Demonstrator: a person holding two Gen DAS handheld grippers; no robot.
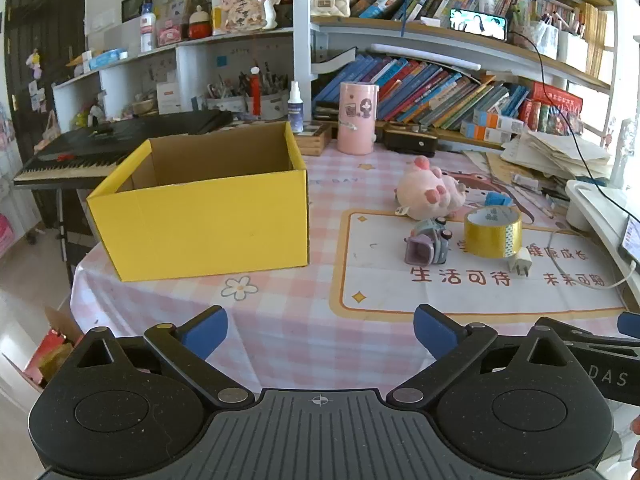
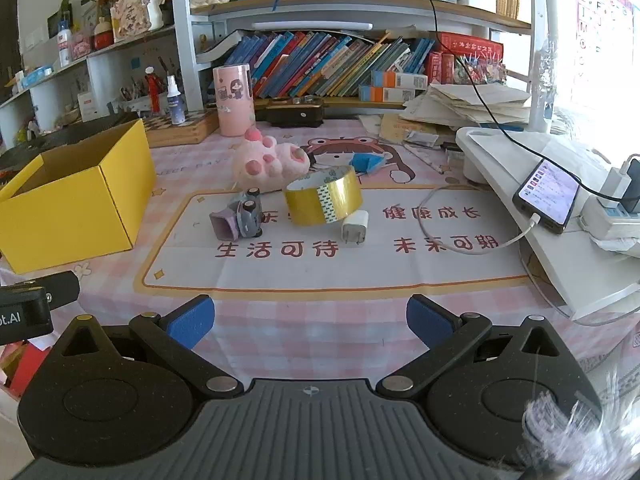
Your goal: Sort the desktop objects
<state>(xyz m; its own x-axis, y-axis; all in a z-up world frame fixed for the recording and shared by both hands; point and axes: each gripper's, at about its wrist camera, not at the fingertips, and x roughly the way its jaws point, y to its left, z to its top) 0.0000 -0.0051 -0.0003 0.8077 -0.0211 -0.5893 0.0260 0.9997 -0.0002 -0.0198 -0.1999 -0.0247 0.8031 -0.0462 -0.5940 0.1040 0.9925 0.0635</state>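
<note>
I see bright daylight pouring in from the far right – the window [image 2: 600, 60] area is blown out white; fisheye bends the shelves [image 1: 440, 32] at the edges, and the near right corner is smeared with blur

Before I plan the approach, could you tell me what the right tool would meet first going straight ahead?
Probably the gold tape roll with the white charger plug beside it; only bare mat lies before them, though depth is uncertain.

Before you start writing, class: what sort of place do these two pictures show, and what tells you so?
Probably a child's study desk at home. Shelves crammed with books rise behind a pink checked tablecloth, where a plush toy lies, and an electronic keyboard stands beside the desk.
</note>
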